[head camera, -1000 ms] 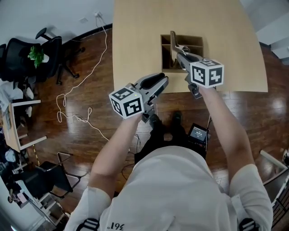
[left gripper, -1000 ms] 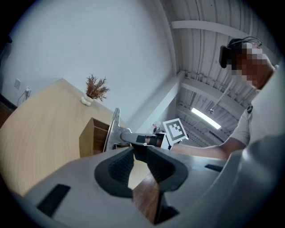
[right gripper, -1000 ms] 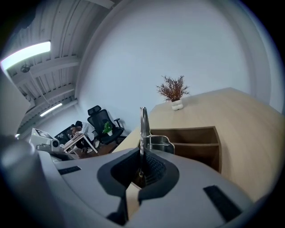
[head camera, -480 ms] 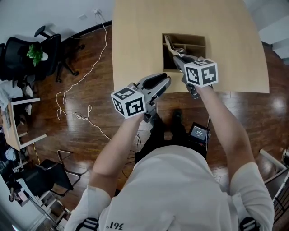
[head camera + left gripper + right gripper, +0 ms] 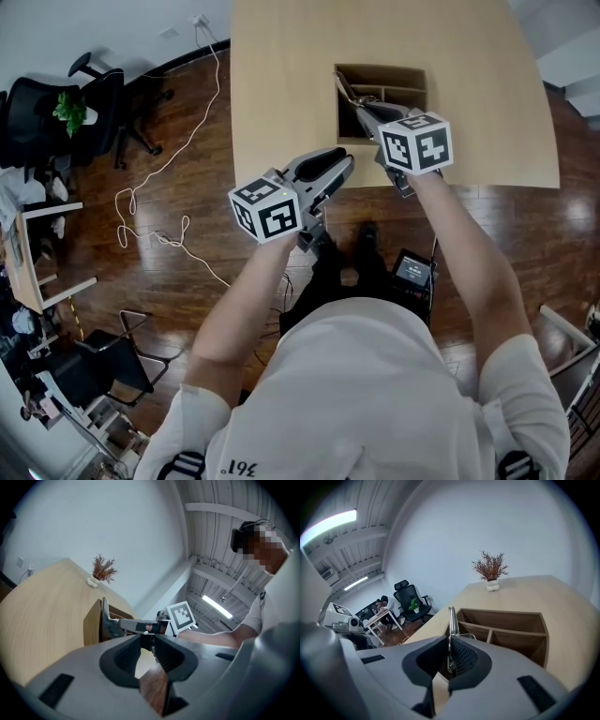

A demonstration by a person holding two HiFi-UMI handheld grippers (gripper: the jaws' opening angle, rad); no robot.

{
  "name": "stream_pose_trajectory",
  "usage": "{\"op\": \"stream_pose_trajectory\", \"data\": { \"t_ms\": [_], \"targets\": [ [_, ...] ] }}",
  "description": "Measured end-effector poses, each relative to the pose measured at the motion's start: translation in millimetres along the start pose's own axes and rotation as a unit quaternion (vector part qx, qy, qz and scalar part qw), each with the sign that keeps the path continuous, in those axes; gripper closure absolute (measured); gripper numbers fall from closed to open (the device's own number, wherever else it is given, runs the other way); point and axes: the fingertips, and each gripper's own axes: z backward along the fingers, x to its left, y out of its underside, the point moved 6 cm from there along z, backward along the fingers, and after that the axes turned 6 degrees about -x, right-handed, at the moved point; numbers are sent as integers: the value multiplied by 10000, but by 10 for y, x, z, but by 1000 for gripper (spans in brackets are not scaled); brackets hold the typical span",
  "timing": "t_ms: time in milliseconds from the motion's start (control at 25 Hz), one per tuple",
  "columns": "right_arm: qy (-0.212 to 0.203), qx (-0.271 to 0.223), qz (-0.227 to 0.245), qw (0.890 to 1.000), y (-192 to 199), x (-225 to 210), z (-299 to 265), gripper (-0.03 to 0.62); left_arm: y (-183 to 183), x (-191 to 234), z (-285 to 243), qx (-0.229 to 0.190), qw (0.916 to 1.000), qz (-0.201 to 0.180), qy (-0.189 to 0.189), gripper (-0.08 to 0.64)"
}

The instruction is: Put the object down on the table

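Two grippers in my hands. My right gripper is clamped on a thin metal tool, which stands upright between the jaws over the left side of the wooden divided box on the table. Can't tell if the tool tip touches the box. The box has one long compartment and two smaller ones, with bare wood inside. My left gripper is at the near table edge, jaws closed together and empty. A small potted plant sits at the table's far end.
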Motion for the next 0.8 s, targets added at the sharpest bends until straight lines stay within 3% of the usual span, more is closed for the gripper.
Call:
{"op": "stream_pose_trajectory", "data": {
  "t_ms": [800],
  "targets": [
    [541,-555,69,9970,-69,-85,319,518,-25,-99,59,-119,9999,-90,60,488]
  ]
}}
